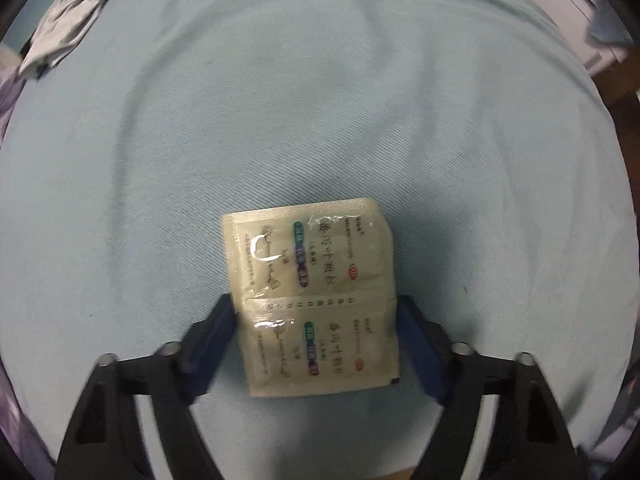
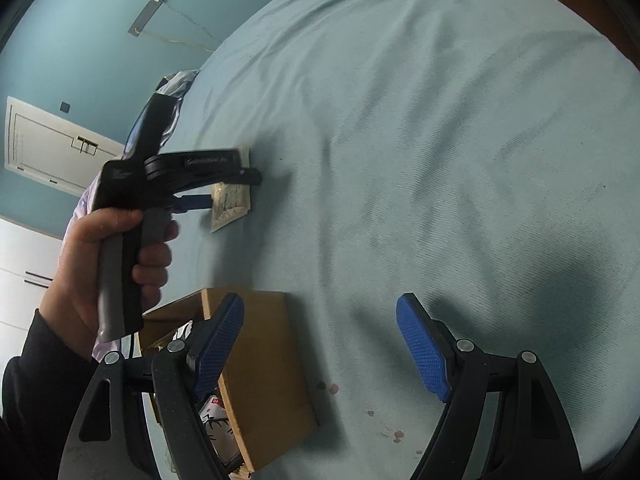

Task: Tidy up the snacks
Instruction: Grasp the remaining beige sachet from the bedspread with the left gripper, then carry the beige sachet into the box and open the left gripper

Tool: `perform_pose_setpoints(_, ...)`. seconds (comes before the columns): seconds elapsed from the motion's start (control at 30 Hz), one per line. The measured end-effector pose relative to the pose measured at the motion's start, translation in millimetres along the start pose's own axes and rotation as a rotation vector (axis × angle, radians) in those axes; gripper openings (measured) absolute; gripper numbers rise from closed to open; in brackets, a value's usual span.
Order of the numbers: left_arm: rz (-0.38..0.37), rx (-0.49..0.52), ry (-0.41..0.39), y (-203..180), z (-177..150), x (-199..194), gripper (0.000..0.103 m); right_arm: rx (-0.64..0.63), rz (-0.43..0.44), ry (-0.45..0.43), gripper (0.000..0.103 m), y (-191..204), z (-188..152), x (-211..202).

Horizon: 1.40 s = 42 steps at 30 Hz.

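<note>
A pale double sachet strip (image 1: 312, 300) with printed Chinese text sits between the blue pads of my left gripper (image 1: 316, 308), which touch its two side edges just above the light blue sheet. The right wrist view shows the same sachets (image 2: 230, 202) held off the sheet in my left gripper (image 2: 224, 196), gripped by a hand. My right gripper (image 2: 320, 332) is open and empty above the sheet, its left pad (image 2: 218, 344) over a brown cardboard box (image 2: 268, 380) that holds snack packets (image 2: 216, 424).
A light blue sheet (image 1: 320, 100) covers the bed. Crumpled grey-white cloth (image 1: 68, 32) lies at the far left corner. Small brown stains (image 2: 332, 390) mark the sheet near the box. A blue wall with a white panel (image 2: 48, 148) stands beyond the bed.
</note>
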State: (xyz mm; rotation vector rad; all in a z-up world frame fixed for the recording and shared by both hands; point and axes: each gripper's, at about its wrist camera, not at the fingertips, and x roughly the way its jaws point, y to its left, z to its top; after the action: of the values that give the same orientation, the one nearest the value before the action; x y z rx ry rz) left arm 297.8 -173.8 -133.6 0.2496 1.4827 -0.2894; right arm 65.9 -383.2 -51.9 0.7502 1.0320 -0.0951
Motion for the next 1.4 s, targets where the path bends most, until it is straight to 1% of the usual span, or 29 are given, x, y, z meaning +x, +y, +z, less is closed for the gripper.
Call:
perform_pose_setpoints(0.1, -0.029, 0.02, 0.024, -2.6, -9.7, -7.6, 0.069, -0.003, -0.007, -0.02, 0.078, -0.5, -3.6, -5.8)
perform_pose_setpoints(0.13, -0.04, 0.013, 0.019, -1.2, -15.3, -12.5, 0.069, -0.008, -0.014, -0.029, 0.078, -0.1, -3.2, -7.4)
perform_pose_setpoints(0.27, -0.037, -0.037, -0.082, 11.1, -42.4, -50.4, 0.069, -0.029, -0.031, -0.05, 0.078, 3.0, -5.9, -11.4)
perform_pose_setpoints(0.33, -0.043, -0.061, -0.135, 18.1, -59.8, -75.5, 0.069, -0.045, -0.044, -0.059, 0.078, 7.8, -7.9, -13.6)
perform_pose_setpoints(0.37, -0.035, -0.063, -0.162, 20.3, -70.1, -88.9, 0.069, -0.056, -0.051, -0.064, 0.078, 10.2, -9.0, -14.7)
perform_pose_setpoints(0.5, 0.021, -0.015, -0.264, 23.3, -120.3, -140.7, 0.069, -0.09, -0.064, -0.085, 0.078, 22.8, -16.6, -20.3)
perform_pose_setpoints(0.53, 0.031, 0.004, -0.293, 21.5, -136.0, -155.0, 0.069, -0.103, -0.069, -0.09, 0.078, 26.4, -21.3, -22.3)
perform_pose_setpoints(0.57, 0.036, 0.016, -0.314, 21.1, -144.6, -166.9, 0.069, -0.114, -0.075, -0.094, 0.078, 29.5, -27.2, -23.9)
perform_pose_setpoints(0.6, 0.038, 0.03, -0.343, 21.0, -163.7, -181.8, 0.069, -0.127, -0.08, -0.099, 0.078, 32.3, -29.5, -25.6)
perform_pose_setpoints(0.67, 0.005, 0.033, -0.385, 27.0, -182.5, -200.2, 0.069, -0.151, -0.087, -0.111, 0.078, 38.0, -33.5, -28.5)
perform_pose_setpoints(0.73, -0.042, 0.027, -0.419, 28.2, -211.7, -217.2, 0.069, -0.174, -0.096, -0.125, 0.078, 43.3, -37.3, -34.1)
perform_pose_setpoints(0.77, -0.055, 0.029, -0.429, 22.5, -218.2, -218.6, 0.069, -0.184, -0.095, -0.131, 0.078, 46.0, -39.8, -36.6)
perform_pose_setpoints(0.8, -0.073, 0.031, -0.444, 21.6, -236.1, -222.2, 0.069, -0.193, -0.094, -0.136, 0.078, 48.1, -42.2, -37.9)
perform_pose_setpoints(0.83, -0.08, 0.034, -0.451, 17.7, -241.2, -221.5, 0.069, -0.204, -0.094, -0.142, 0.078, 50.9, -45.3, -40.5)
perform_pose_setpoints(0.9, -0.082, 0.028, -0.471, 20.6, -267.7, -215.9, 0.069, -0.234, -0.099, -0.148, 0.078, 54.9, -51.6, -45.5)
perform_pose_setpoints(0.93, -0.074, 0.022, -0.48, 28.2, -271.0, -213.6, 0.069, -0.249, -0.107, -0.149, 0.078, 57.0, -55.1, -43.3)
perform_pose_setpoints(0.97, -0.058, 0.017, -0.49, 31.6, -270.5, -206.7, 0.069, -0.263, -0.116, -0.15, 0.078, 58.6, -58.7, -41.9)
perform_pose_setpoints(1.03, -0.034, 0.004, -0.506, 39.2, -279.6, -190.9, 0.069, -0.3, -0.134, -0.152, 0.078, 64.8, -66.7, -41.1)
perform_pose_setpoints(1.13, 0.001, -0.031, -0.487, 42.6, -281.5, -165.3, 0.07, -0.368, -0.161, -0.16, 0.078, 75.9, -75.0, -39.0)
perform_pose_setpoints(1.17, -0.001, -0.037, -0.482, 41.7, -281.4, -160.3, 0.07, -0.386, -0.169, -0.164, 0.078, 79.3, -76.4, -38.1)
perform_pose_setpoints(1.23, -0.02, -0.038, -0.501, 41.8, -279.1, -153.0, 0.071, -0.427, -0.175, -0.166, 0.078, 87.0, -81.6, -35.7)
perform_pose_setpoints(1.33, -0.053, -0.005, -0.558, 44.4, -277.1, -150.0, 0.079, -0.497, -0.176, -0.159, 0.078, 97.8, -90.5, -30.4)
perform_pose_setpoints(1.37, -0.058, -0.003, -0.569, 46.4, -276.6, -149.6, 0.084, -0.529, -0.174, -0.148, 0.078, 103.0, -95.6, -27.4)
perform_pose_setpoints(1.4, -0.058, -0.014, -0.583, 49.8, -277.4, -149.6, 0.087, -0.551, -0.175, -0.141, 0.078, 105.5, -97.7, -25.5)
